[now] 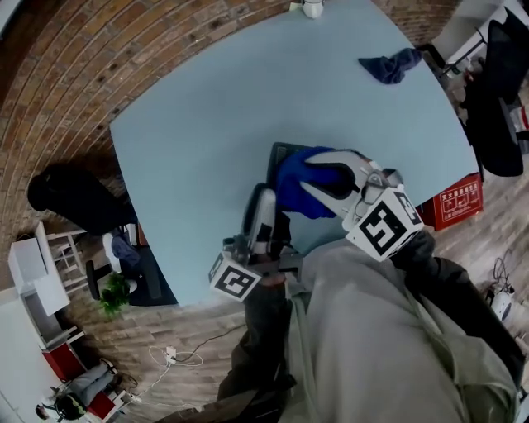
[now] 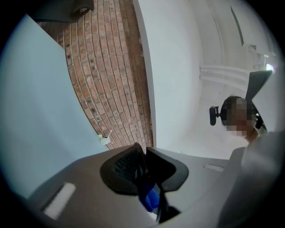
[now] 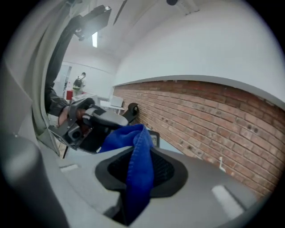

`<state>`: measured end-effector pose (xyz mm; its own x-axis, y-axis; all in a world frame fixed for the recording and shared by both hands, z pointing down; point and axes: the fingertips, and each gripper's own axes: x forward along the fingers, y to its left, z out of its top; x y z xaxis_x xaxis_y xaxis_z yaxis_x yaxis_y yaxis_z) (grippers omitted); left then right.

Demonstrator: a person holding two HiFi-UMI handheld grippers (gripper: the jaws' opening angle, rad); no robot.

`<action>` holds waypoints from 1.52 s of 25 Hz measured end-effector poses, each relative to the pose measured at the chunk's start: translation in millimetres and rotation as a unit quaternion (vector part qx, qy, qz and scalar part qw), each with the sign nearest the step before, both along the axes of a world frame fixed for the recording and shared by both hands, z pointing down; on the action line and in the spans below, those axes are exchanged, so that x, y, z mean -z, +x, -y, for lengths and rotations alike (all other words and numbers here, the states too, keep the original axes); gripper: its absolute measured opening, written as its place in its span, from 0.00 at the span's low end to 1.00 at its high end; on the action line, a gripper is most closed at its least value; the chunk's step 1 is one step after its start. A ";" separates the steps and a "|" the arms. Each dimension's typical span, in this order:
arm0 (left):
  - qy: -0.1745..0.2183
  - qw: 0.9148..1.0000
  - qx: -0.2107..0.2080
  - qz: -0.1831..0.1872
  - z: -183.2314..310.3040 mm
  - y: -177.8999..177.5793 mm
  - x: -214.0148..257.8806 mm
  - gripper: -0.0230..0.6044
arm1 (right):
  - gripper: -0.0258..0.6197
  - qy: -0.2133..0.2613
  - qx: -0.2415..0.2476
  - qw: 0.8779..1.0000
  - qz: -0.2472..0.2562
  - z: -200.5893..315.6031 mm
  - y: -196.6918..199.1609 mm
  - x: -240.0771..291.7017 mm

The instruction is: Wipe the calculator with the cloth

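A dark calculator [image 1: 279,157] lies near the front of the light blue table [image 1: 207,124]. A bright blue cloth [image 1: 299,188] covers its right part. My right gripper [image 1: 318,182] is shut on that cloth, which hangs in a fold between its jaws [image 3: 138,164]. The calculator's corner [image 3: 154,139] peeks out behind the cloth. My left gripper [image 1: 265,197] stands at the calculator's near edge. In the left gripper view its jaws [image 2: 144,167] are nearly closed on a thin dark edge, with blue cloth showing beneath.
A second, darker blue cloth [image 1: 390,64] lies at the table's far right corner. A small white object [image 1: 312,8] sits at the far edge. A red box [image 1: 456,202] stands on the floor to the right. Brick floor surrounds the table.
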<state>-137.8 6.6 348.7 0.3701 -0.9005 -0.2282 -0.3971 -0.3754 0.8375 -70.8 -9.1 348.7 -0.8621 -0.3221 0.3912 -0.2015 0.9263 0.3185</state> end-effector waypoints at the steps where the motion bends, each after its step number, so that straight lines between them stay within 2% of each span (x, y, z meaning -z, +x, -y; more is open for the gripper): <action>1: 0.002 1.000 0.005 -0.001 -1.5 -4.4 1.6 0.11 | 0.18 -0.004 -0.021 1.000 0.002 6.8 7.4 -1.7; 4: 0.010 0.999 0.032 -0.006 -4.6 -17.6 2.2 0.11 | 0.18 -0.031 -0.046 0.998 -0.027 6.5 28.0 -17.8; 6: 0.018 0.999 0.047 -0.011 -5.5 -24.6 0.8 0.11 | 0.18 -0.053 -0.016 0.997 -0.058 -17.1 27.1 -28.5; 9: 0.041 0.999 0.035 -0.004 -5.9 -23.1 5.4 0.11 | 0.18 -0.061 0.038 0.995 -0.071 -54.4 7.0 -29.9; 11: 0.054 0.998 0.025 0.003 -6.2 -19.5 11.5 0.11 | 0.18 -0.039 0.027 0.997 -0.061 -44.2 6.4 -22.9; 13: 0.067 0.997 0.023 0.005 -8.4 -21.1 17.5 0.11 | 0.18 -0.016 -0.018 0.999 -0.026 -9.3 19.7 -12.4; 15: 0.082 0.996 0.015 0.018 -11.3 -21.4 23.8 0.11 | 0.18 -0.018 -0.076 0.997 0.013 26.9 41.5 -2.9; 17: 0.101 0.994 0.001 0.032 -13.4 -16.0 30.0 0.11 | 0.18 -0.037 -0.111 0.992 0.035 47.2 57.6 4.7; 19: 0.109 0.993 -0.016 0.040 -13.9 -6.3 32.0 0.11 | 0.18 -0.054 -0.110 0.991 0.048 51.4 57.7 13.3; 23: 0.105 0.991 -0.046 0.070 -11.7 19.0 29.9 0.11 | 0.18 -0.049 -0.054 0.995 0.073 41.9 26.4 41.6; 26: 0.099 0.993 -0.037 0.058 -12.1 16.8 27.9 0.11 | 0.18 -0.038 -0.028 0.995 0.086 33.8 13.0 52.8; 28: 0.095 0.992 -0.032 0.070 -12.9 12.3 28.1 0.11 | 0.18 -0.050 -0.032 0.995 0.086 32.4 17.4 41.6; 33: 0.098 0.987 -0.037 0.122 -12.7 14.9 27.0 0.11 | 0.18 -0.114 -0.082 0.988 0.067 43.4 51.5 0.5; 35: 0.102 0.984 -0.053 0.135 -10.2 25.7 26.9 0.11 | 0.18 -0.112 -0.092 0.987 0.072 53.5 54.0 8.1; 38: 0.101 0.983 -0.064 0.142 -8.0 42.7 25.9 0.11 | 0.18 -0.080 -0.084 0.991 0.071 54.8 44.4 31.4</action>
<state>-95.1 14.6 322.8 0.5522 -0.7895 -0.2680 -0.5423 -0.5843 0.6038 -26.4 -63.9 317.3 -0.8512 -0.4099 0.3279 -0.3902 0.9119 0.1271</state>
